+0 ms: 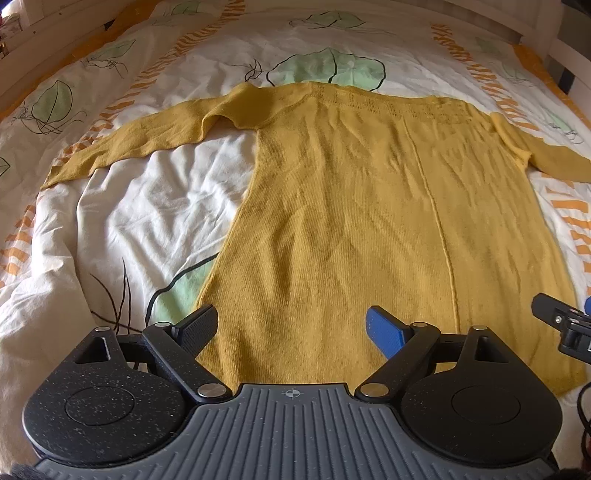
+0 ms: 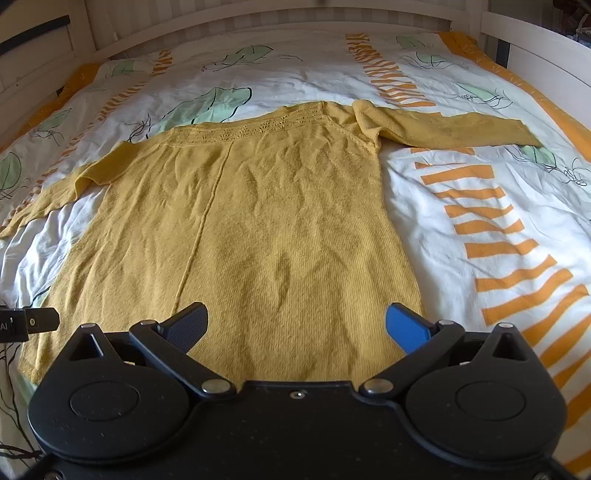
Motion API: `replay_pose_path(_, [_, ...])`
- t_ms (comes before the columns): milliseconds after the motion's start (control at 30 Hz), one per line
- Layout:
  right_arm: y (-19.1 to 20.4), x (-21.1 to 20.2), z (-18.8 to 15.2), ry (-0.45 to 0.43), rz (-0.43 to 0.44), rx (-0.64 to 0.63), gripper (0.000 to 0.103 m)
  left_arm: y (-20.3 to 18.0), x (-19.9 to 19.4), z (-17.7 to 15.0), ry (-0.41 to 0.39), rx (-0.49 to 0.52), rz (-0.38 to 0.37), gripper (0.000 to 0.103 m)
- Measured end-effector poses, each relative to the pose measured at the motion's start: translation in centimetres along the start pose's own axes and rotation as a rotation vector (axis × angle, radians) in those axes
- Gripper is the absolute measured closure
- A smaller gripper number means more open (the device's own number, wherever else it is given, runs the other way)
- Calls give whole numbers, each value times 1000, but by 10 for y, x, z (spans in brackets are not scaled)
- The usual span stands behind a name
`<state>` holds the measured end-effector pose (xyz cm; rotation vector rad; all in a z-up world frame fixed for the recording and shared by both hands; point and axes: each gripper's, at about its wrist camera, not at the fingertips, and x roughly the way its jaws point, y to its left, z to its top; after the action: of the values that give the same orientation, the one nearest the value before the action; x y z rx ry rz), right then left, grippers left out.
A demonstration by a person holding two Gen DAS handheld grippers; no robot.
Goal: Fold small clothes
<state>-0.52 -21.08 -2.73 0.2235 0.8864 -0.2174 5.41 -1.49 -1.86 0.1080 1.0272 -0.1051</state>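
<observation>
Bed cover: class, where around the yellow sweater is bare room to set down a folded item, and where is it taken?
Free: the bed cover between the sweater body and its right sleeve; also the patch under the left sleeve. Taken: the middle, under the sweater, where the open left gripper and right gripper hover.

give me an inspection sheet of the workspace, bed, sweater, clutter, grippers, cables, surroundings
Surface: rumpled white duvet with green leaves and orange stripes.
Job's things: mustard knit sweater spread flat, unfolded, both sleeves out sideways, hem nearest the grippers.
Clutter: nothing seen.
Grippers: left gripper open over the hem near its left corner; right gripper open over the hem near its right corner; neither holds cloth.
Cables: dark cable at the left view's right edge.
Surroundings: pale wooden bed frame behind.
</observation>
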Motion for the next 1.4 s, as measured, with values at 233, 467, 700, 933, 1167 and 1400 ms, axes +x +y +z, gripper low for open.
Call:
replay_pose_path(233, [-15, 21, 20, 3, -10, 7, 1, -7, 21, 28, -3, 4, -10, 16])
replay_pose_path(467, [-35, 47, 46, 14, -11, 21, 1, -15, 44, 61, -22, 20, -14, 16])
replay_pose_path(700, [-68, 70, 87, 6, -15, 46, 1, -27, 68, 95, -45, 40, -28, 16])
replay_pose_path(933, [-122, 87, 137, -76, -37, 82, 1, -39, 97, 128, -60, 46, -43, 16])
replay_pose_path(1167, [-202, 115, 178, -139, -176, 150, 1, -46, 126, 151, -77, 47, -30, 16])
replay_pose_path(1400, [-282, 145, 199, -153, -313, 297, 1, -55, 161, 156, -71, 62, -16, 16])
